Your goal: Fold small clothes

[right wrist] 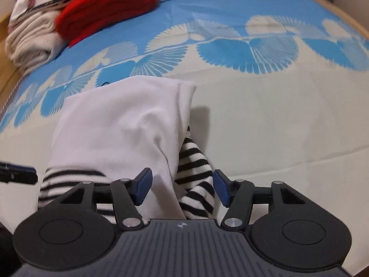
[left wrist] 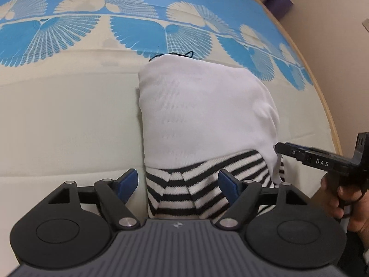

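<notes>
A small garment lies folded on the bed: a white body (left wrist: 203,106) with black-and-white striped sleeves (left wrist: 184,189) tucked under its near edge. It also shows in the right wrist view (right wrist: 115,127), with a striped sleeve (right wrist: 196,177) sticking out at its right side. My left gripper (left wrist: 178,180) is open, its blue pads on either side of the striped part at the garment's near left corner. My right gripper (right wrist: 182,184) is open, astride the near right corner, with white cloth and striped sleeve between the pads. The right gripper's finger (left wrist: 306,158) shows at the garment's right edge.
The bed sheet (left wrist: 69,115) is cream with a blue fan pattern at the far side. A pile of folded clothes, red (right wrist: 108,7) and white (right wrist: 32,37), sits at the far left corner. The wooden bed edge (left wrist: 332,120) curves along the right. A purple box (left wrist: 278,0) stands beyond it.
</notes>
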{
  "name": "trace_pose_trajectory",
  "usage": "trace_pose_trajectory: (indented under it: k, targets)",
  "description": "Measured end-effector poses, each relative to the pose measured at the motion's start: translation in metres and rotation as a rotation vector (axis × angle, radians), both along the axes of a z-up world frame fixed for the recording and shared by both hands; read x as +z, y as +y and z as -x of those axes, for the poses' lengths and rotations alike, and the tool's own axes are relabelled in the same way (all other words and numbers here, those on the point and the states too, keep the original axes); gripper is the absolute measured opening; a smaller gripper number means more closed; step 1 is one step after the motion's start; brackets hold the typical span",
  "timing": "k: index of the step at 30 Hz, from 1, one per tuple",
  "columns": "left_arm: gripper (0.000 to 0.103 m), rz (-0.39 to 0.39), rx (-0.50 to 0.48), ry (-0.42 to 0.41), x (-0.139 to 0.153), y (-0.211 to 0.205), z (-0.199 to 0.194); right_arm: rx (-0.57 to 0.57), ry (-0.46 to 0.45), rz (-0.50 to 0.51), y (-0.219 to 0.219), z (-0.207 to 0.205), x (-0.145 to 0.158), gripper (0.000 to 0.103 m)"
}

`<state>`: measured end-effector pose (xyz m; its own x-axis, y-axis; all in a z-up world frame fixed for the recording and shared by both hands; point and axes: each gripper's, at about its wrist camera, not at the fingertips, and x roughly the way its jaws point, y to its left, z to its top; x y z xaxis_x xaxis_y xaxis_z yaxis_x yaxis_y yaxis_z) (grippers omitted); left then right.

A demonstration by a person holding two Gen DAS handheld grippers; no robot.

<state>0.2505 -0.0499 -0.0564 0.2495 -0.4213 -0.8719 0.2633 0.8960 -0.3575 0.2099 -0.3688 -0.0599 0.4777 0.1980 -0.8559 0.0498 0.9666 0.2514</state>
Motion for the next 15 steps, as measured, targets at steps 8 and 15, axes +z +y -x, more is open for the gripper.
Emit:
trace_pose_trajectory:
  k: [8, 15]
  targets:
    - [0.085, 0.042, 0.039, 0.004, -0.009, 0.002, -0.012, -0.089, 0.097, -0.066, 0.001, -0.016, -0.035, 0.067]
    - [0.088, 0.234, 0.18, 0.096, -0.047, 0.022, -0.038, -0.074, 0.12, -0.065, 0.005, -0.024, -0.047, 0.067]
